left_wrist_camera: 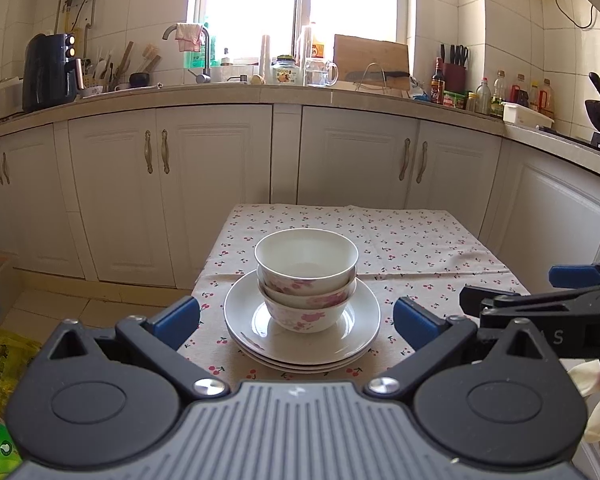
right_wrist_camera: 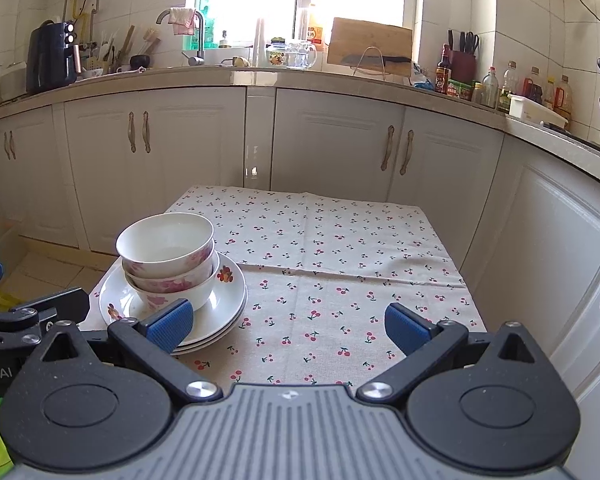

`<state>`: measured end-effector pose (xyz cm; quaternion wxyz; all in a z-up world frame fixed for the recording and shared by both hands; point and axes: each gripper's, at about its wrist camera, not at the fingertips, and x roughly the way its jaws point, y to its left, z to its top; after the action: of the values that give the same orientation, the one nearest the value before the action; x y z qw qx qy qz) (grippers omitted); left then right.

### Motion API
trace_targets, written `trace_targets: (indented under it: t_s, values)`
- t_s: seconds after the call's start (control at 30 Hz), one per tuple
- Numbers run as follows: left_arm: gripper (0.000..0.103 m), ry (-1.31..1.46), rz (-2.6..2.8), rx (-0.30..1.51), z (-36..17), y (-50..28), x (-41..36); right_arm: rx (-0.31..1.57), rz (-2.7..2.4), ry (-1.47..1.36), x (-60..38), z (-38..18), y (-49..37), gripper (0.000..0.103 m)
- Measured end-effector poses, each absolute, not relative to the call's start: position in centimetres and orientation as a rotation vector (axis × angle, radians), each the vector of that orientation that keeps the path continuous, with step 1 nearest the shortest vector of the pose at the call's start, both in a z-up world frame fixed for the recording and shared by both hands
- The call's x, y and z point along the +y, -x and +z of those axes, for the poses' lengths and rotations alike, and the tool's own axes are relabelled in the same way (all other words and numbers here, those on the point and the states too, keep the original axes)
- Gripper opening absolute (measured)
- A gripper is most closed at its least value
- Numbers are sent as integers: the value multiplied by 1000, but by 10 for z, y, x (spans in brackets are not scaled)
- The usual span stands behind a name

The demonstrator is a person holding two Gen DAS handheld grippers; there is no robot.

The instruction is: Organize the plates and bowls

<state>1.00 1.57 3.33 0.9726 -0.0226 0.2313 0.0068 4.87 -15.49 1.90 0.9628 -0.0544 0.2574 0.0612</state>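
Note:
Three white bowls with pink flowers point(left_wrist_camera: 307, 280) sit nested inside each other on a stack of white plates point(left_wrist_camera: 360, 320), on a small table under a cherry-print cloth point(left_wrist_camera: 412, 248). My left gripper point(left_wrist_camera: 296, 322) is open, its blue pads on either side of the plates and short of them. In the right wrist view the bowls point(right_wrist_camera: 168, 258) and plates point(right_wrist_camera: 224, 312) stand at the left. My right gripper point(right_wrist_camera: 288, 326) is open above bare cloth point(right_wrist_camera: 340, 248), its left pad just in front of the plates' rim. Neither gripper holds anything.
White kitchen cabinets point(left_wrist_camera: 180, 184) and a cluttered counter point(left_wrist_camera: 284, 90) run behind the table. The right gripper point(left_wrist_camera: 540, 296) shows at the right edge of the left wrist view. A yellow bag point(left_wrist_camera: 0, 364) lies on the floor at the left.

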Motion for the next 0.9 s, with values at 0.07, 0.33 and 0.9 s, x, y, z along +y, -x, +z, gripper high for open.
trace_targets:
  t_s: [0.07,0.33,0.9]
  values:
    - [102,48,12,465,33,-9,15,519,122,111,-155,19,-48,103]
    - [102,50,9,461,35,-8,13,509,112,108,-155,20,-46,103]
    - [102,51,1,462,35,-9,13,493,98,109,-155,22,-45,103]
